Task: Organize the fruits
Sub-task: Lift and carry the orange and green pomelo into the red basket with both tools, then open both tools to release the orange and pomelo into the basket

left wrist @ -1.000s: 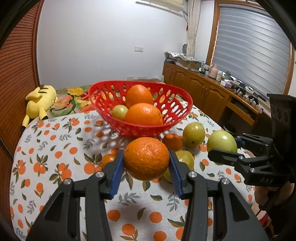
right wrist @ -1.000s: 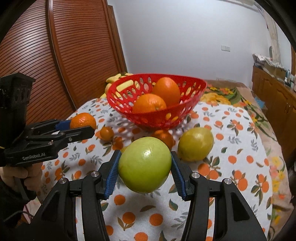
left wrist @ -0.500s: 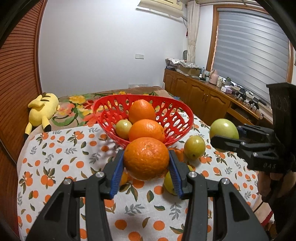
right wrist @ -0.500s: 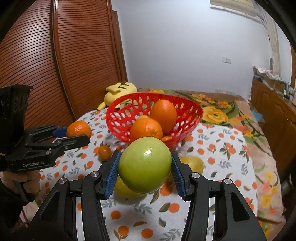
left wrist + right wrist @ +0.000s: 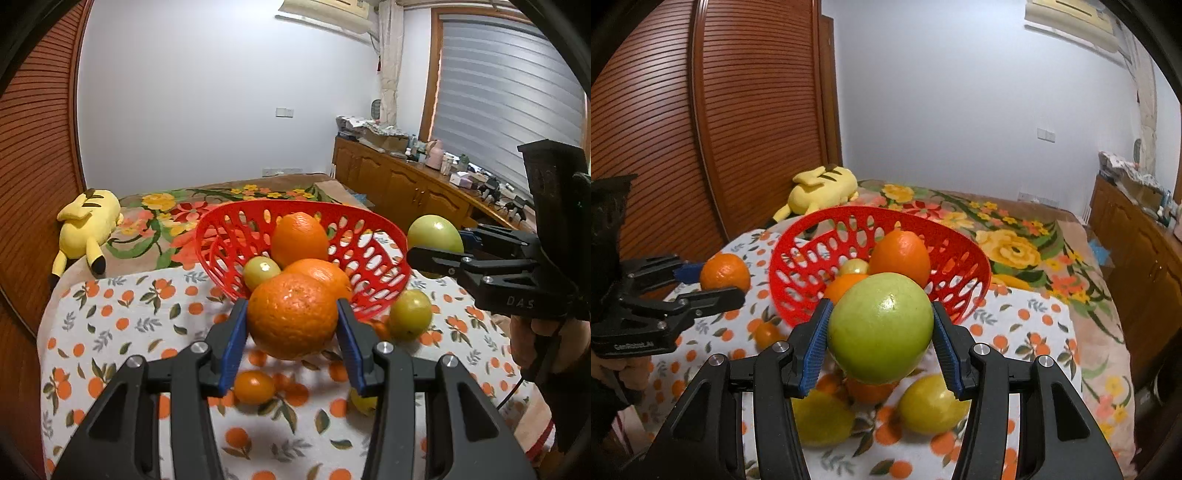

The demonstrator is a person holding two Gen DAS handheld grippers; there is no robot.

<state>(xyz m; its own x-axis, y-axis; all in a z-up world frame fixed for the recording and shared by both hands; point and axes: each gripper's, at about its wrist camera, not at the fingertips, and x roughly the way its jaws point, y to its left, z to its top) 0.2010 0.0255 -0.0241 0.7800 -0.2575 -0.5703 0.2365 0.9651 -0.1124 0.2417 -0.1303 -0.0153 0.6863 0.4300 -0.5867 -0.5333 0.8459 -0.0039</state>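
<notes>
Both grippers rise toward the red basket point(image 5: 384, 236) near the table's far edge: the left gripper point(image 5: 291, 332) clamps an orange point(image 5: 291, 315), the right gripper point(image 5: 881, 343) a green fruit point(image 5: 881, 328), each just short of the rim, ready for dropping in.

White wall point(image 5: 207, 110), slatted wood doors point(image 5: 701, 129), window blind point(image 5: 506, 107).

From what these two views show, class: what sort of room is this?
Probably a home bedroom: a floral bedspread with a yellow plush toy lying on it, slatted wooden wardrobe doors, and low wooden cabinets beneath a blinded window.
</notes>
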